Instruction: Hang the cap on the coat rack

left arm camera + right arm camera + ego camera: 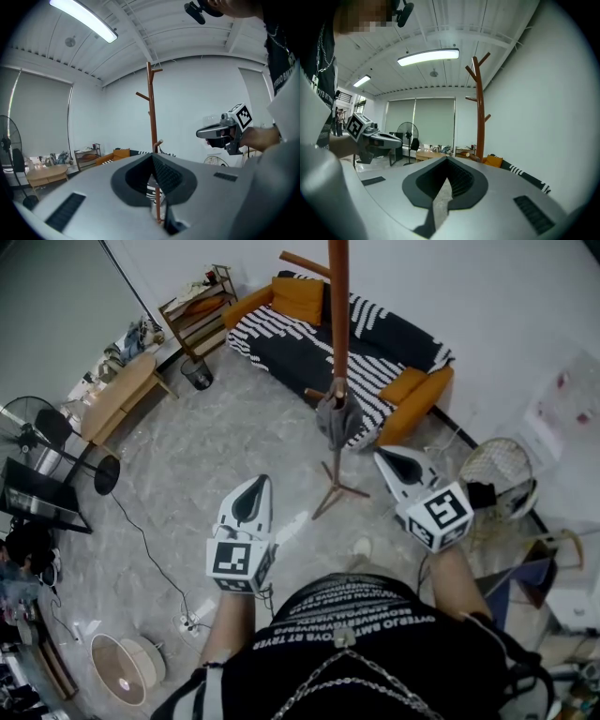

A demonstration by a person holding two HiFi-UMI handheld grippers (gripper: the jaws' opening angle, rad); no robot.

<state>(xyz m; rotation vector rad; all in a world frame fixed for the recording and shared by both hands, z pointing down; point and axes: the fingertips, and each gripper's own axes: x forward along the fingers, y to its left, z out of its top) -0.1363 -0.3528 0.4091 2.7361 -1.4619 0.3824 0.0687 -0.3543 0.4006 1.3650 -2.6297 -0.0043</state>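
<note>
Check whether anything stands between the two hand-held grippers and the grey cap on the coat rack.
Nothing visible does. The cap hangs on a low peg of the coat rack. Only open floor lies between it and the left hand-held gripper and the right hand-held gripper, both shut and empty.

A mock living room in a bare hall: striped sofa (375, 334) and coat rack (338, 334) at upper centre, wooden bench (117, 395), shelf (199, 315) and fan (28, 423) at left.
</note>
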